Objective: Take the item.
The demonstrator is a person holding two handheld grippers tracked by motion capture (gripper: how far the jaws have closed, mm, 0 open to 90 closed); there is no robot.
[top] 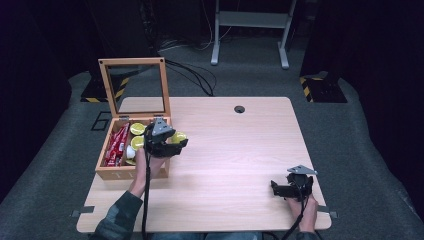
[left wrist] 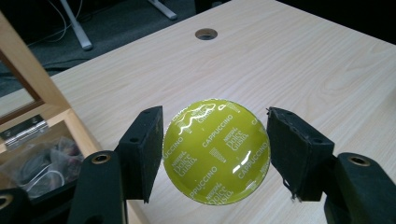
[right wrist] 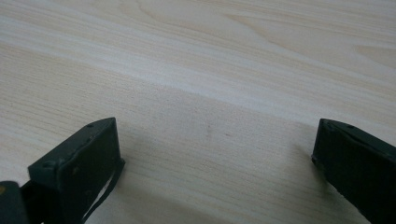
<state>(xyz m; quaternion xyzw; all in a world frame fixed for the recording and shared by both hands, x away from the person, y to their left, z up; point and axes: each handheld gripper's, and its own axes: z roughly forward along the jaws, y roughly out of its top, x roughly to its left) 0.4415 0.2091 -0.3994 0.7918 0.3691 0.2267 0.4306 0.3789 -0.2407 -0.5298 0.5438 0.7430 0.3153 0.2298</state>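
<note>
A lime-green coffee capsule (left wrist: 216, 150) printed "Cappuccino" is clamped by its edges in my left gripper (left wrist: 215, 151), foil face toward the camera. From above, that gripper (top: 176, 142) and its capsule (top: 179, 136) hover over the table just beside the right wall of an open wooden box (top: 131, 173). More green capsules (top: 137, 129) and red packets (top: 117, 142) lie in the box. My right gripper (top: 278, 189) rests low near the table's front right; its jaws (right wrist: 215, 154) stand wide apart over bare wood.
The box's glass lid (top: 135, 85) stands upright at the back, and its frame (left wrist: 28, 79) rises left of the capsule. A cable hole (top: 239, 109) sits near the table's far edge. A metal stand (top: 250, 30) is on the floor beyond.
</note>
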